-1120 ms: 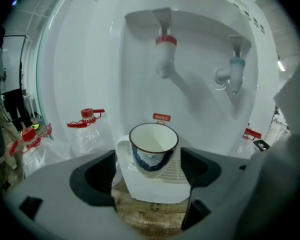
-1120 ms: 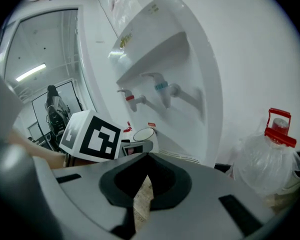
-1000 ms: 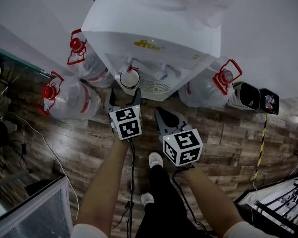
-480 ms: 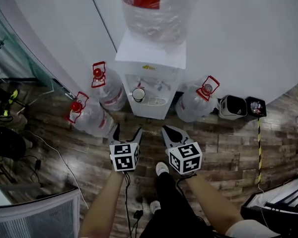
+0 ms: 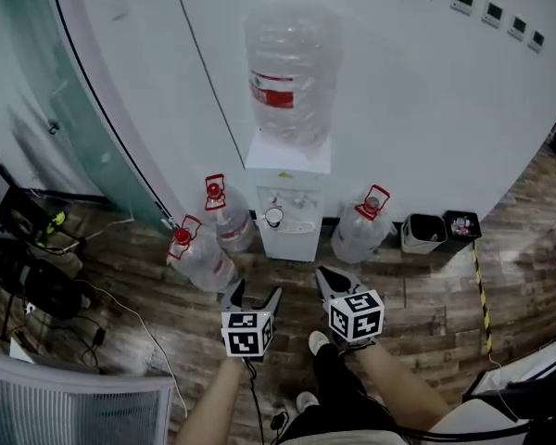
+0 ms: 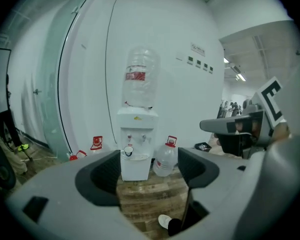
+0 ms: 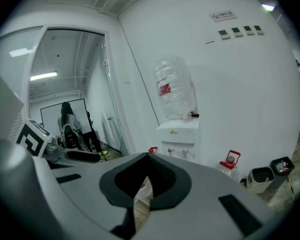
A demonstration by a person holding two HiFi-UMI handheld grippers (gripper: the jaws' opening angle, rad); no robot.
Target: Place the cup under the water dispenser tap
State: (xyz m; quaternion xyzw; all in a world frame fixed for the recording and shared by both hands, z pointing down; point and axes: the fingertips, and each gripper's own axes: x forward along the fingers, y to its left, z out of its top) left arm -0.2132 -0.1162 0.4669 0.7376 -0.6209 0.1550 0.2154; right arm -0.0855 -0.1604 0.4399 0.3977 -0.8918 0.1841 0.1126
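A white cup [image 5: 274, 216] stands on the drip tray under the left tap of the white water dispenser [image 5: 293, 176], which carries a large clear bottle [image 5: 292, 72]. In the left gripper view the cup [image 6: 128, 150] shows small and far off, beyond the jaws. My left gripper [image 5: 257, 297] hangs well back from the dispenser; its jaws are wide apart and closing, with nothing between them. My right gripper [image 5: 327, 275] is beside it, shut and empty. In the right gripper view the dispenser [image 7: 180, 136] stands past the joined jaws.
Two red-capped water jugs [image 5: 224, 222] [image 5: 196, 258] lie left of the dispenser and one [image 5: 360, 230] to its right. Two small bins [image 5: 421, 233] stand further right, near yellow-black tape [image 5: 482, 295]. A glass partition [image 5: 65, 91], cables and a chair are at the left.
Both grippers have pulled back and risen away from the dispenser, which now looks small and far. The cup has stayed under the tap.
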